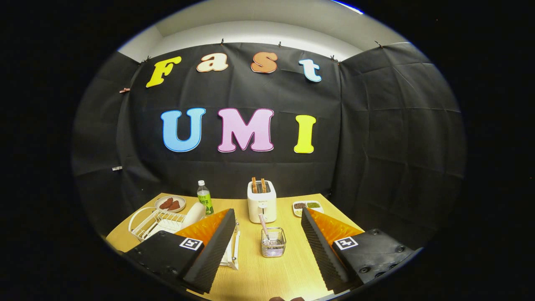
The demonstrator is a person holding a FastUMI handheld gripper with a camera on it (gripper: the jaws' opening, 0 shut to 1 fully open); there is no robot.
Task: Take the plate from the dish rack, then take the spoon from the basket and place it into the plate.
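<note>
On the table's left side sits the dish rack (155, 221) with the plate (193, 215) standing in it, just beyond the left finger. Spoon (263, 227) is in the basket (273, 242), between the fingers. Gripper (267, 234) is wide apart, holding nothing, so I'd say step one: swing left for the plate. Plenty of bare wood up front.

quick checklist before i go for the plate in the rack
1. Gripper open, nothing held: ok.
2. White plate standing in the white wire dish rack: ok.
3. Plate rim free to pinch: cannot tell, the finger on that side covers part of it.
4. Striped-handled spoon in the small clear mesh basket, between the fingers: ok.
5. Bare wooden table near the basket to set the plate on: ok.
</note>
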